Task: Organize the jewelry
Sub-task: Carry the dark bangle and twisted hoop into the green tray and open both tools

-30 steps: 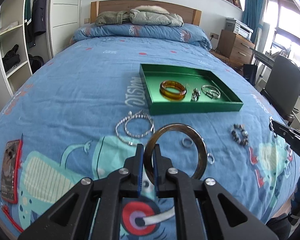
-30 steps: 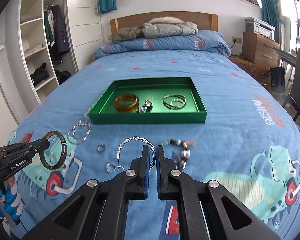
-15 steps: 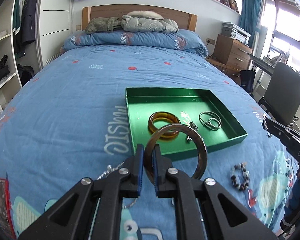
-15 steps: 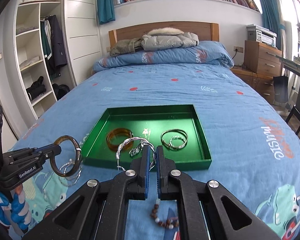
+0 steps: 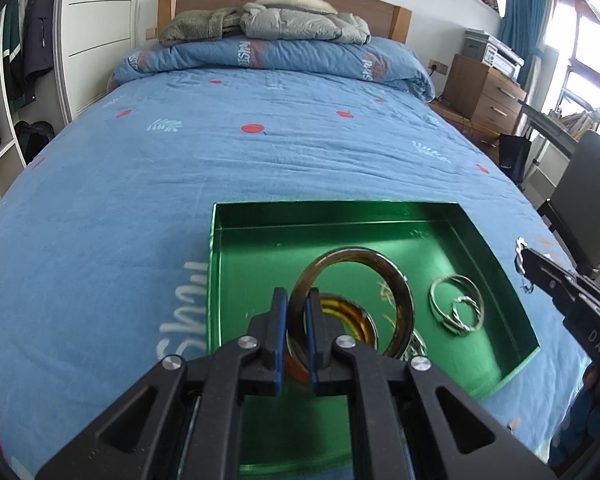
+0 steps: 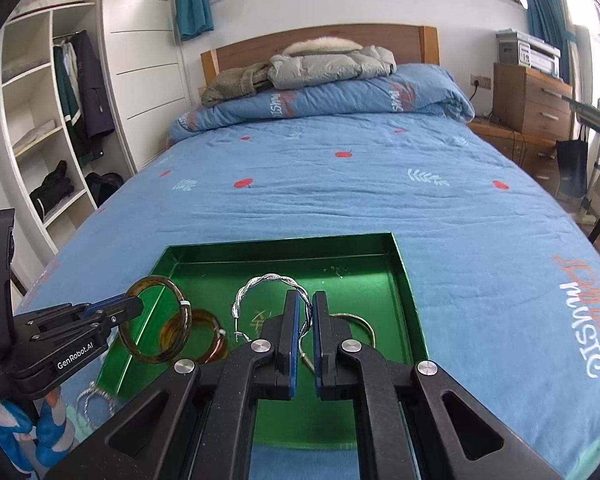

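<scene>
Tray (image 5: 216,280): showing glossy metallic green.
Bedspread (image 5: 180,168): showing blue, carrying red dots, pale leaf sprigs and white lettering.
Held bangle (image 5: 400,304): showing mottled brown and tan.
Twisted bracelet (image 6: 272,280): gleaming silver, rope-patterned.
Bangle in tray (image 6: 204,334): glowing translucent amber.
Claw pads (image 6: 296,336): showing blue on black arms.

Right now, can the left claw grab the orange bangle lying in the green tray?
Probably not yet. The left claw is shut on the brown bangle, so it's full, though the orange bangle lies uncovered just below it.
</scene>
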Demonstrator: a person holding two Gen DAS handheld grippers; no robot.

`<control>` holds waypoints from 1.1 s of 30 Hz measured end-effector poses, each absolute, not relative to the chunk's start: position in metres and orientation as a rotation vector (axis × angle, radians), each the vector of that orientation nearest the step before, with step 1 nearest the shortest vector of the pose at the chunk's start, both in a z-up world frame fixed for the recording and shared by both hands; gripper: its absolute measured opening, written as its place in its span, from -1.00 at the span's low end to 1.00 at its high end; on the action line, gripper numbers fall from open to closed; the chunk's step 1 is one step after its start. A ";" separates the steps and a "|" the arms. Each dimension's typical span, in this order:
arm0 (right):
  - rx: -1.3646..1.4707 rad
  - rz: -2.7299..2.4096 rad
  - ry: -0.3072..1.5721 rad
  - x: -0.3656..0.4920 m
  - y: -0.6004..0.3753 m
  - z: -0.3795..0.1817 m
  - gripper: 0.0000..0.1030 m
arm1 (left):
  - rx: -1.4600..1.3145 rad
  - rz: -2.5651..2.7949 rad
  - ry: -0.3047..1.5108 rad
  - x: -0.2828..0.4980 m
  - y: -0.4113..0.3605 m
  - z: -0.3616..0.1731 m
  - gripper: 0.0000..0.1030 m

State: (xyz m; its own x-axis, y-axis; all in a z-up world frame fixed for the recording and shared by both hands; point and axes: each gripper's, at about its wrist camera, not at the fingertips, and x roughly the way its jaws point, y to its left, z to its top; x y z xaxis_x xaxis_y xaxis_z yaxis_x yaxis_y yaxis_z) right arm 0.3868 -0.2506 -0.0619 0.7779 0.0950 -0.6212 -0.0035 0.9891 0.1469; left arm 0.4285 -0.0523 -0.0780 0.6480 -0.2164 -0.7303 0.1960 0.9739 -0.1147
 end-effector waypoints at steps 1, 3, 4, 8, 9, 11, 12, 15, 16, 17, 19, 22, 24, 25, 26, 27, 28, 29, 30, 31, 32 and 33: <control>0.142 0.050 0.690 0.396 -0.251 -0.067 -0.89 | -0.019 -0.228 0.843 0.437 -0.055 -0.081 -0.85; 0.143 0.041 0.716 0.412 -0.253 -0.075 -0.89 | -0.009 -0.220 0.858 0.450 -0.060 -0.086 -0.85; 0.144 0.034 0.732 0.421 -0.254 -0.081 -0.89 | -0.008 -0.216 0.869 0.457 -0.063 -0.089 -0.85; 0.150 0.003 0.790 0.448 -0.259 -0.098 -0.89 | -0.019 -0.185 0.924 0.485 -0.069 -0.103 -0.85; 0.146 -0.009 0.805 0.454 -0.260 -0.102 -0.89 | -0.023 -0.178 0.937 0.490 -0.070 -0.106 -0.85; 0.142 -0.030 0.844 0.465 -0.261 -0.109 -0.89 | -0.044 -0.174 0.969 0.500 -0.072 -0.111 -0.85; 0.140 -0.039 0.862 0.468 -0.263 -0.113 -0.89 | -0.040 -0.168 0.979 0.502 -0.073 -0.112 -0.85; 0.126 -0.073 0.924 0.478 -0.266 -0.123 -0.89 | -0.014 -0.140 1.003 0.507 -0.078 -0.115 -0.85; 0.115 -0.083 0.938 0.480 -0.267 -0.125 -0.89 | -0.006 -0.134 1.006 0.507 -0.079 -0.116 -0.84; 0.107 -0.088 0.950 0.480 -0.268 -0.128 -0.89 | 0.000 -0.129 1.010 0.507 -0.079 -0.117 -0.84; 0.099 -0.096 0.964 0.479 -0.268 -0.131 -0.89 | -0.006 -0.118 1.017 0.506 -0.078 -0.119 -0.83; 0.080 -0.102 0.975 0.478 -0.268 -0.132 -0.89 | -0.016 -0.101 1.024 0.505 -0.075 -0.121 -0.82; 0.075 -0.115 0.986 0.476 -0.270 -0.135 -0.88 | -0.007 -0.086 1.028 0.503 -0.075 -0.122 -0.79; 0.084 -0.116 0.992 0.475 -0.272 -0.136 -0.88 | -0.005 -0.081 1.034 0.502 -0.074 -0.123 -0.75; 0.090 -0.120 0.992 0.474 -0.274 -0.136 -0.88 | -0.008 -0.082 1.036 0.501 -0.073 -0.124 -0.75; 0.091 -0.127 0.994 0.474 -0.275 -0.135 -0.87 | -0.012 -0.078 1.035 0.500 -0.071 -0.124 -0.75; 0.095 -0.130 0.998 0.473 -0.277 -0.135 -0.82 | -0.022 -0.077 1.037 0.499 -0.069 -0.124 -0.74; 0.102 -0.129 1.002 0.472 -0.278 -0.134 -0.67 | -0.031 -0.082 1.043 0.498 -0.067 -0.124 -0.74; 0.106 -0.129 1.006 0.470 -0.279 -0.133 -0.56 | -0.046 -0.094 1.056 0.498 -0.066 -0.125 -0.74; 0.108 -0.134 1.007 0.468 -0.281 -0.132 -0.37 | -0.058 -0.103 1.058 0.496 -0.064 -0.124 -0.72; 0.117 -0.125 1.002 0.464 -0.282 -0.130 -0.33 | -0.062 -0.110 1.057 0.494 -0.063 -0.123 -0.71; 0.125 -0.117 0.997 0.461 -0.282 -0.128 -0.32 | -0.062 -0.114 1.052 0.491 -0.063 -0.121 -0.69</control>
